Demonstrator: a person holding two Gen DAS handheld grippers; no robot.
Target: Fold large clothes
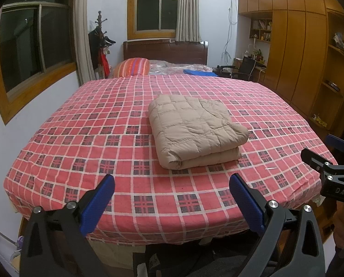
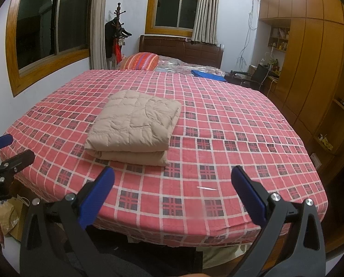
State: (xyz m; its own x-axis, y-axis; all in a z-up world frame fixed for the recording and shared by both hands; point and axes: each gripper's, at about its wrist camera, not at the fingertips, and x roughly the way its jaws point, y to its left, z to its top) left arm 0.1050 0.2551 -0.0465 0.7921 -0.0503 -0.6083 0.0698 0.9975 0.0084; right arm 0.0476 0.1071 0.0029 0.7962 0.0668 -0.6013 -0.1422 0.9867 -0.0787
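Observation:
A beige quilted garment [image 1: 195,129] [image 2: 135,129] lies folded into a thick rectangular stack on the red plaid bed cover [image 1: 91,138] [image 2: 241,138]. My left gripper [image 1: 172,182] hangs open over the bed's near edge, short of the stack, with nothing between its blue pads. My right gripper [image 2: 172,173] is open too, near the front edge and to the right of the stack. Each gripper also shows at the side of the other's view: the right gripper [image 1: 321,152] and the left gripper [image 2: 8,147].
A striped pillow [image 1: 131,67] and a blue folded cloth [image 1: 199,72] lie at the head of the bed by the dark headboard [image 1: 165,52]. Wooden wardrobes and shelves [image 1: 298,57] line the right wall. A coat rack [image 2: 116,34] stands at the back left.

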